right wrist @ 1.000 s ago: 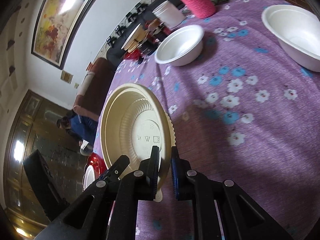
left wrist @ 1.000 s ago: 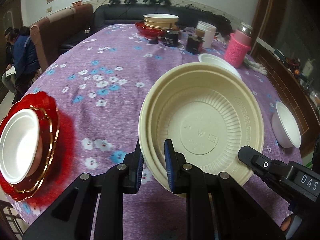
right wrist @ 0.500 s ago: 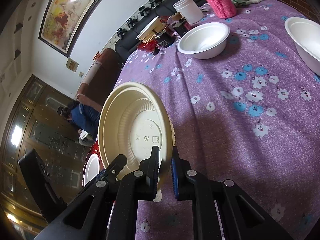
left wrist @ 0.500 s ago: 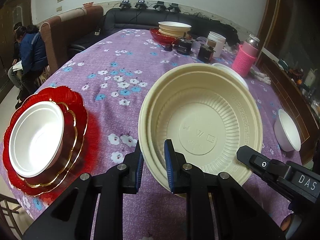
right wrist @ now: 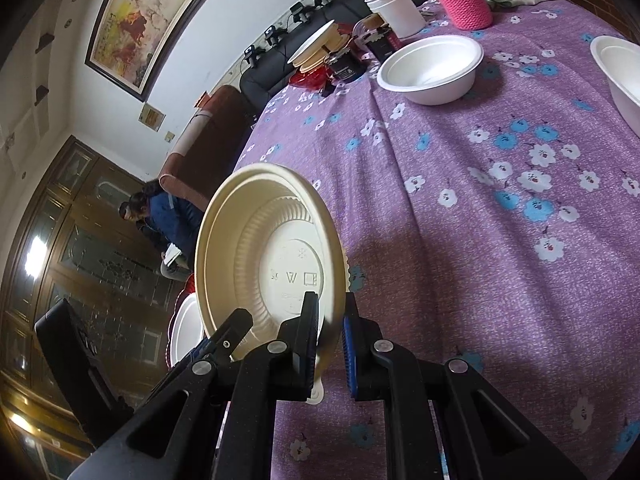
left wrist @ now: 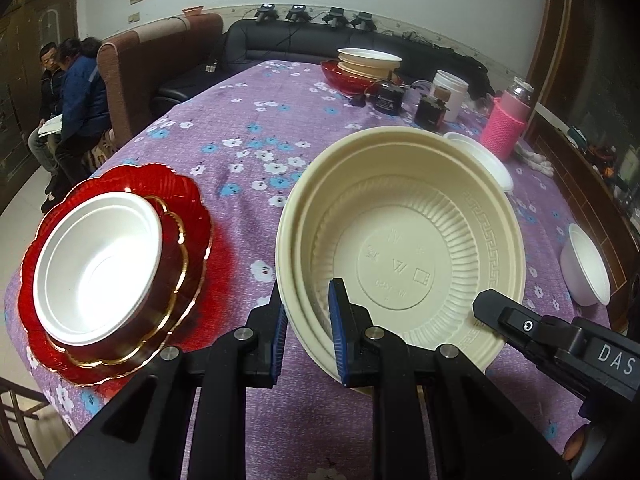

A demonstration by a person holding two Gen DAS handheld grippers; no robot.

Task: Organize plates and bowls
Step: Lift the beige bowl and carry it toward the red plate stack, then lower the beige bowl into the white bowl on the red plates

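Observation:
A cream plastic bowl hangs tilted above the purple flowered tablecloth, gripped from both sides. My left gripper is shut on its near-left rim. My right gripper is shut on the opposite rim of the cream bowl; one of its fingers shows at the bowl's right. To the left lies a stack of red scalloped plates with a white bowl on top. That white bowl peeks out behind the cream bowl in the right wrist view.
Two loose white bowls sit on the cloth to the right. At the far end stand a pink knitted bottle, a white cup, dark boxes and stacked cream plates. People sit beyond the left edge.
Both grippers have carried the cream bowl leftward over the table. The red plate stack with its white bowl now lies closer beside the bowl. Both grips are unchanged.

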